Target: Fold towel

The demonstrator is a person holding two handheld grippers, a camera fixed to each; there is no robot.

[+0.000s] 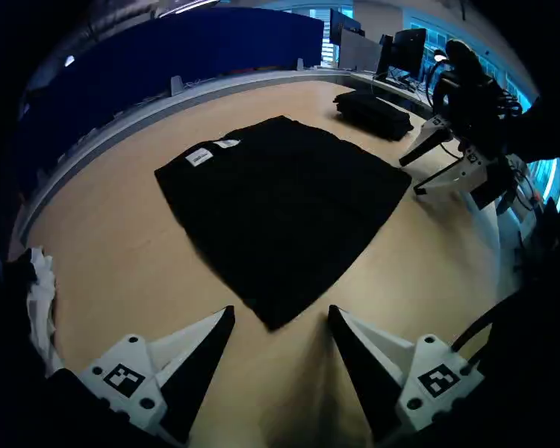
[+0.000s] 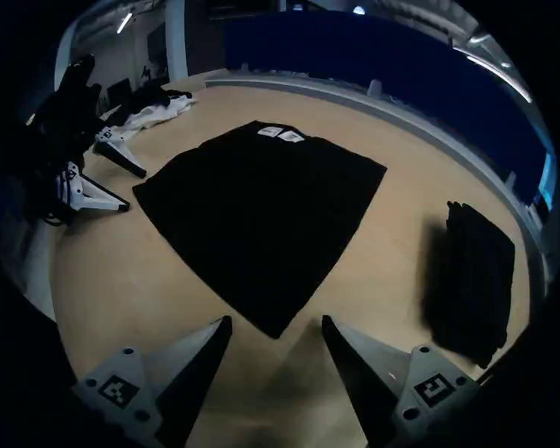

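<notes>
— Wooden table (image 1: 116,246): where was the towel (image 1: 280,201)?
— Flat, at twelve o'clock, one corner pointing to six.
— Left gripper (image 1: 280,310), right gripper (image 2: 276,319)?
— Both gaped wide, holding and touching nothing.

Black towel (image 1: 280,216), tan wooden table (image 1: 123,246)

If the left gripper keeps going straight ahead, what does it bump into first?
Most likely the near corner of the black towel, lying flat on the table just ahead of the open left gripper. Its height is hard to judge, so it might pass over.
</notes>
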